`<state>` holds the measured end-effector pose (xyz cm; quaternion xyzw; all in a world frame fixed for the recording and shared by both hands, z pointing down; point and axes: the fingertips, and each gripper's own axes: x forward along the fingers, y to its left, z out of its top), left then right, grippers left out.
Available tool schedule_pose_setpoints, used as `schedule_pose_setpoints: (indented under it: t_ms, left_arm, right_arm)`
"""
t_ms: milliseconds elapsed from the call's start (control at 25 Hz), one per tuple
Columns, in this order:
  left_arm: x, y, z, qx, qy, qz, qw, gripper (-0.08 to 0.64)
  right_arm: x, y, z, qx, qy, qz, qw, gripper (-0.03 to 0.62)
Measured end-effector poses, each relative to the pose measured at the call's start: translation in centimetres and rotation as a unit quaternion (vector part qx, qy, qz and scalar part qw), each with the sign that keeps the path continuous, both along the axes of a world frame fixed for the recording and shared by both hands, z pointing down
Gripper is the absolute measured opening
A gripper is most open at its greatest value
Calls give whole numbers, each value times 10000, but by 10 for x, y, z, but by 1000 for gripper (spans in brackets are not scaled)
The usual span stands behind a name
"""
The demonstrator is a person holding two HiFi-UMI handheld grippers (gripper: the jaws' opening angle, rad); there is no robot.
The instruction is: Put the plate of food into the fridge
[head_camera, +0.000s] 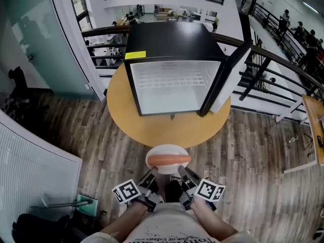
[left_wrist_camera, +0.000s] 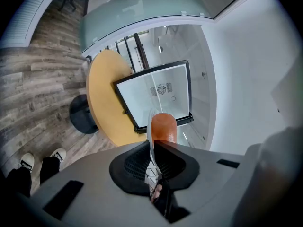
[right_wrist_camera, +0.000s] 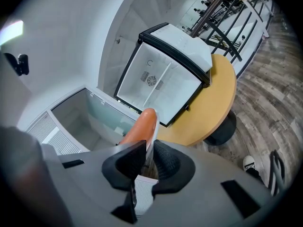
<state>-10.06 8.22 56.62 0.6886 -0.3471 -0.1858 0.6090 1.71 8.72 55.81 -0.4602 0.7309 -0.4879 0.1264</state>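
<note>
A white plate carrying an orange sausage hangs in the air just short of the round table's near edge. My left gripper is shut on the plate's near left rim and my right gripper is shut on its near right rim. Edge-on between the left jaws shows the plate rim with the sausage beyond; the right gripper view shows the rim and sausage the same way. The black mini fridge stands on the table, its door swung open to the right and its white inside bare.
The round yellow table stands on a wood floor. A metal railing runs behind and to the right. A white slatted panel and a dark bag are at the near left, a glass wall at the far left.
</note>
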Motion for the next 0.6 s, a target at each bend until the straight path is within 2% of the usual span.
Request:
schedule_pose_setpoints:
  t_ms: [120,280,600]
  left_arm:
    - [7,-27,-4,93,-112,-32,9999,40]
    - [23,-65,-11,71,47,-142,9999,38]
    - [57,-129,-22,173,44,-279,9995,38]
  right_arm:
    - [9,-29,-5,39,21,-78,10000,66]
    - [23,-68,-12,87,22,-158,9998,66]
    - [56,-136,-24,247,-2,-318,9992,66]
